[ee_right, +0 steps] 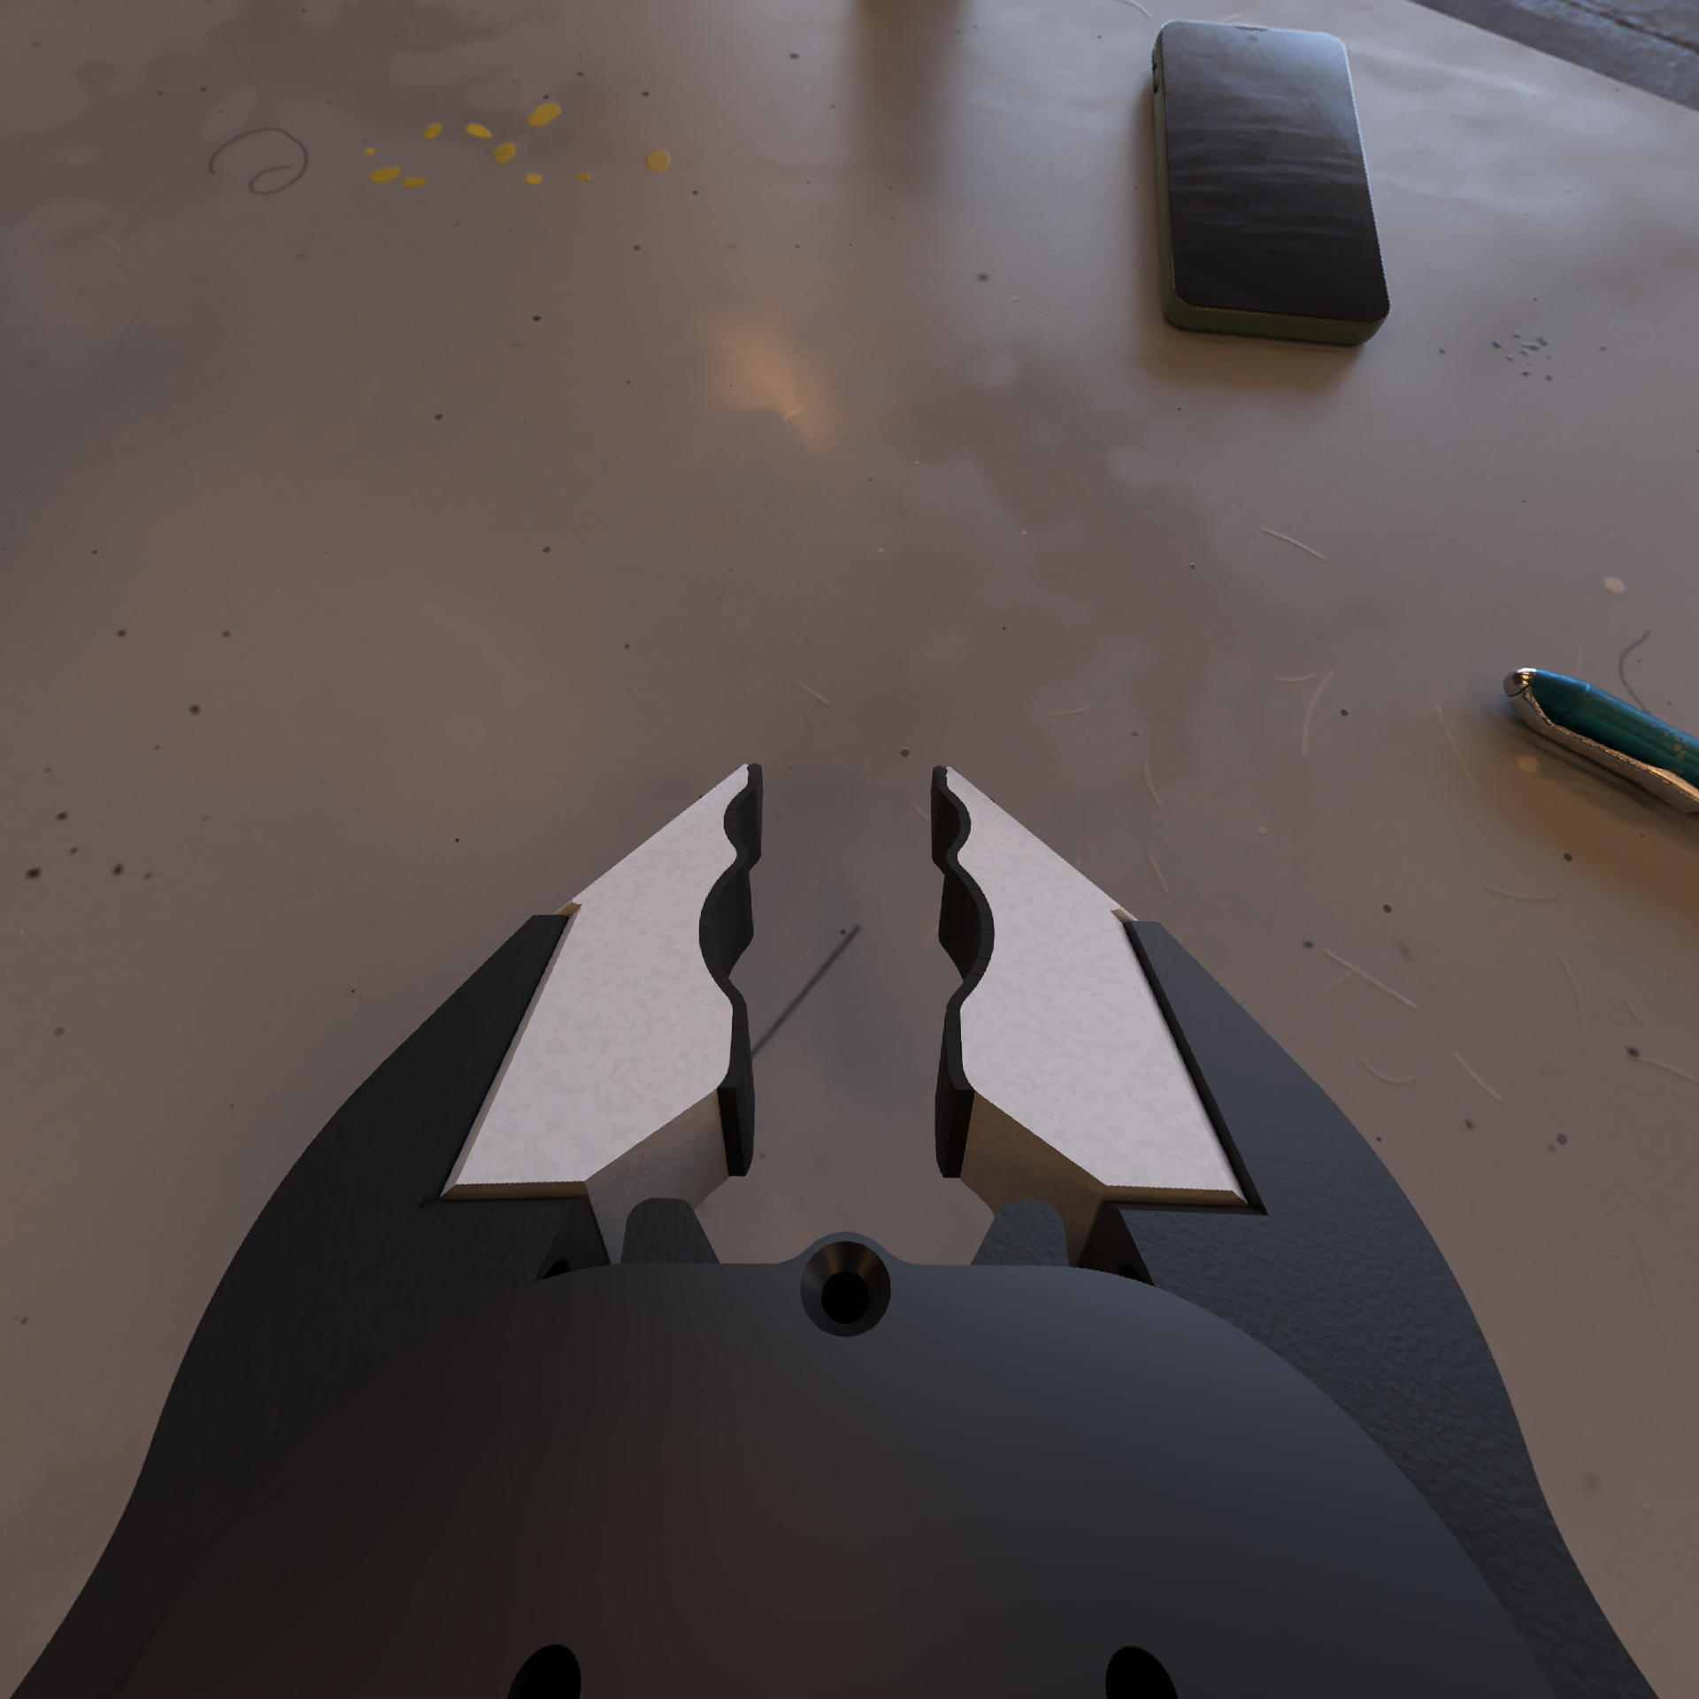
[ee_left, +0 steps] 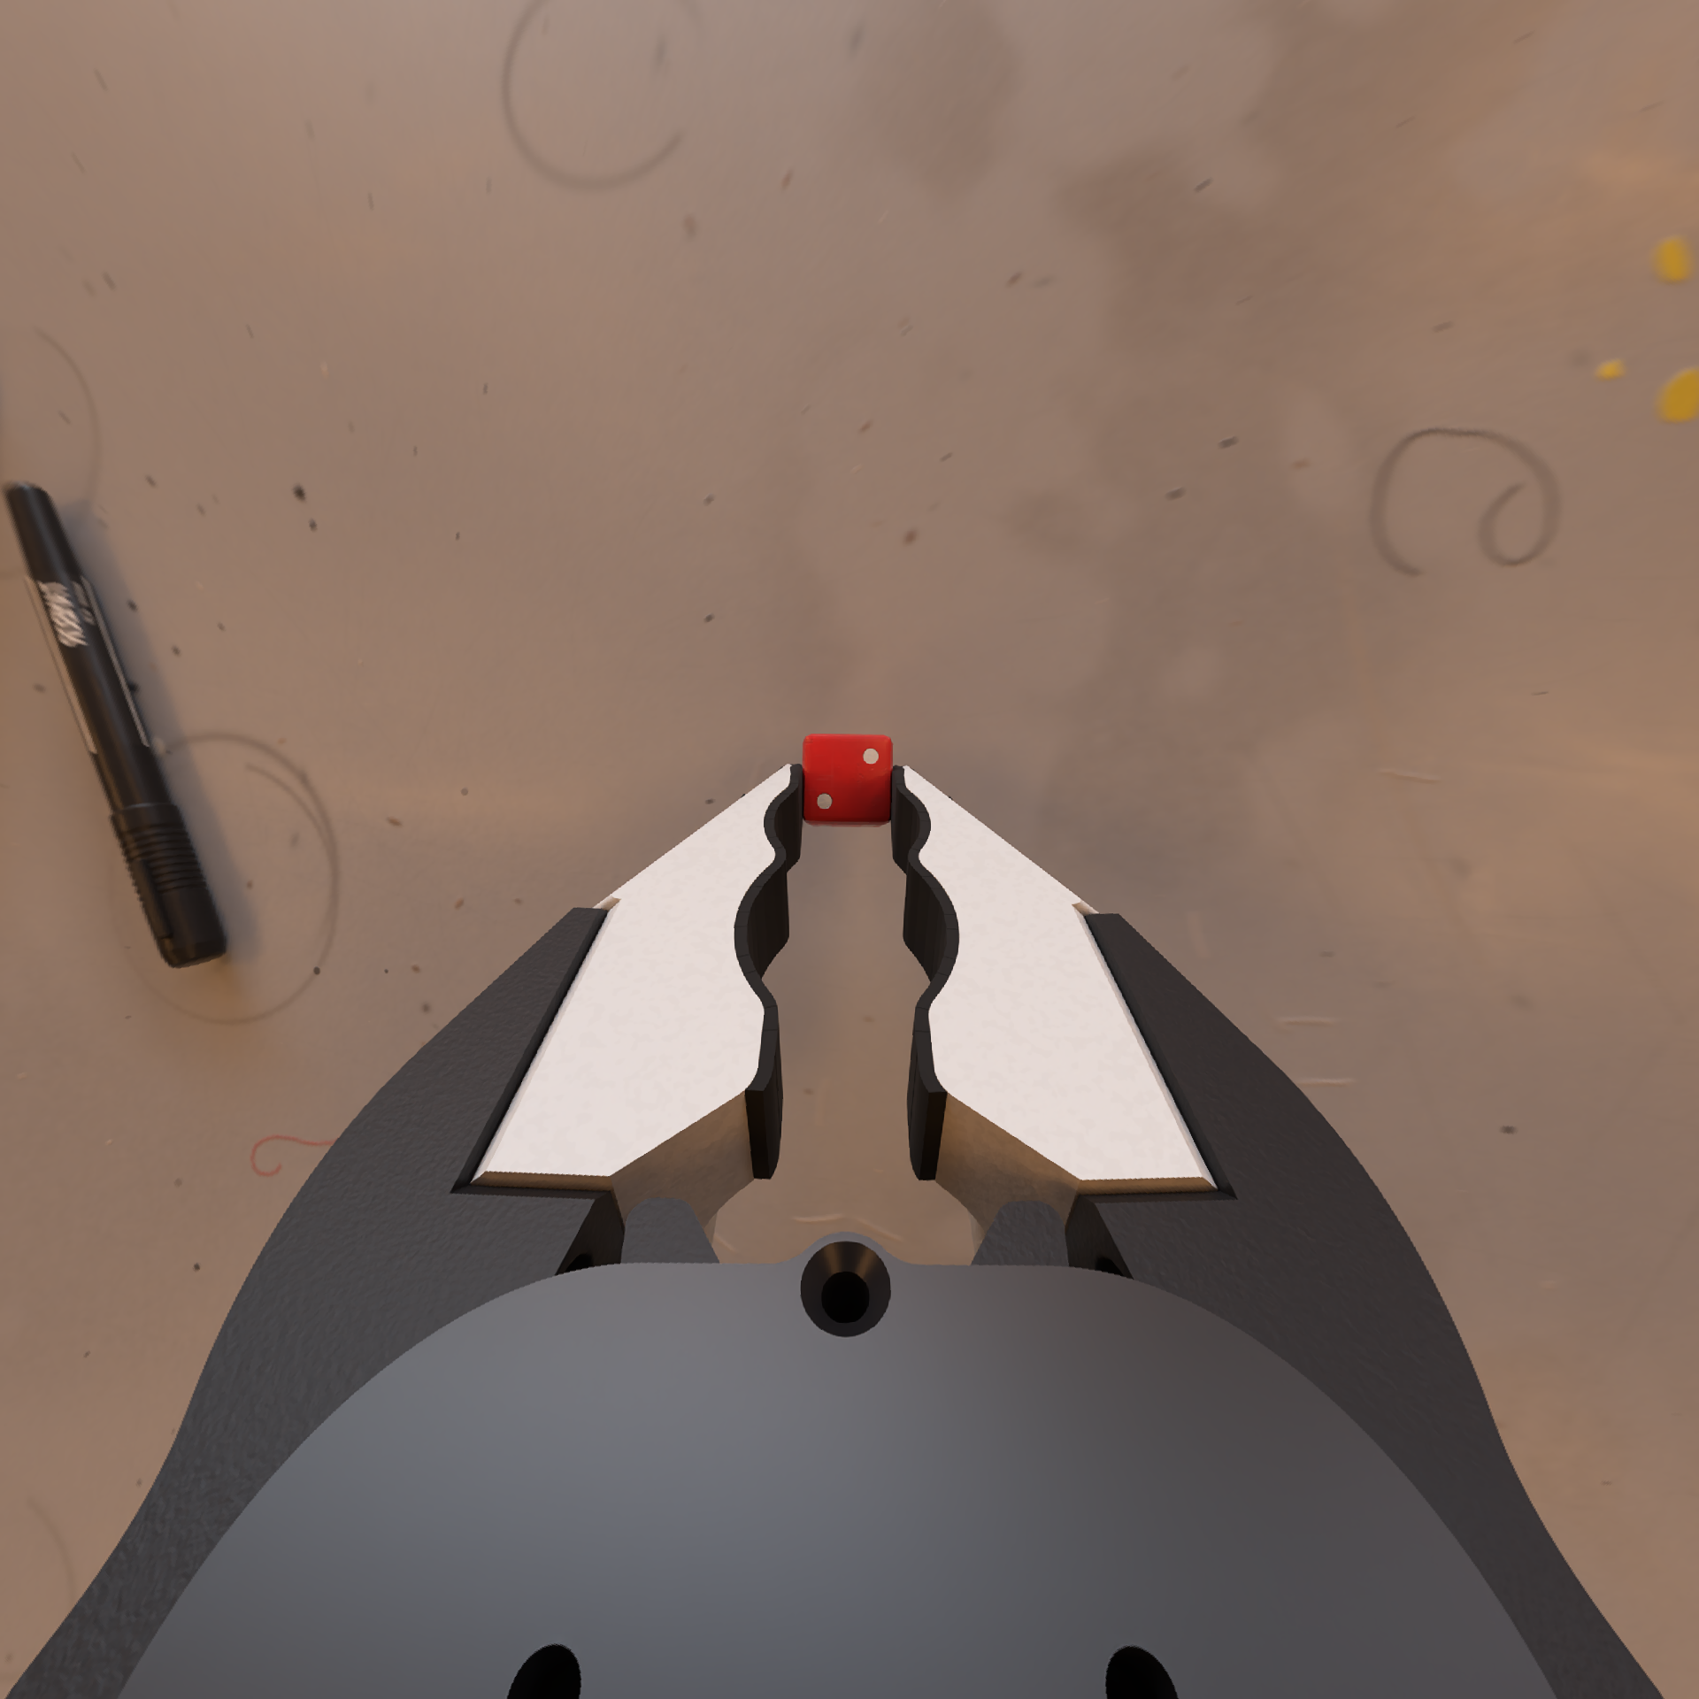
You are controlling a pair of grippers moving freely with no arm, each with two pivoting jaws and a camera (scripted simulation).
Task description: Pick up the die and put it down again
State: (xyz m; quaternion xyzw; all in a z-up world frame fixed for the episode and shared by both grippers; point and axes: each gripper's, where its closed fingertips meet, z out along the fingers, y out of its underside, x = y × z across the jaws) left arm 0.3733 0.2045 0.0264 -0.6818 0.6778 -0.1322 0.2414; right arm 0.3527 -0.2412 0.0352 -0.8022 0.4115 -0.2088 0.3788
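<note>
A small red die (ee_left: 847, 778) with two white pips on its near face sits between the tips of my left gripper (ee_left: 847, 792). Both black fingertip pads press against its left and right sides, so the left gripper is shut on the die. I cannot tell whether the die rests on the brown tabletop (ee_left: 919, 414) or hangs just above it. My right gripper (ee_right: 847, 792) is open and empty over the tabletop (ee_right: 552, 552). The die does not show in the right wrist view.
A black marker pen (ee_left: 110, 726) lies at the left in the left wrist view. In the right wrist view a dark phone (ee_right: 1267, 179) lies far right, and a teal pen (ee_right: 1609, 735) lies at the right edge. Yellow paint spots (ee_right: 506, 147) mark the tabletop.
</note>
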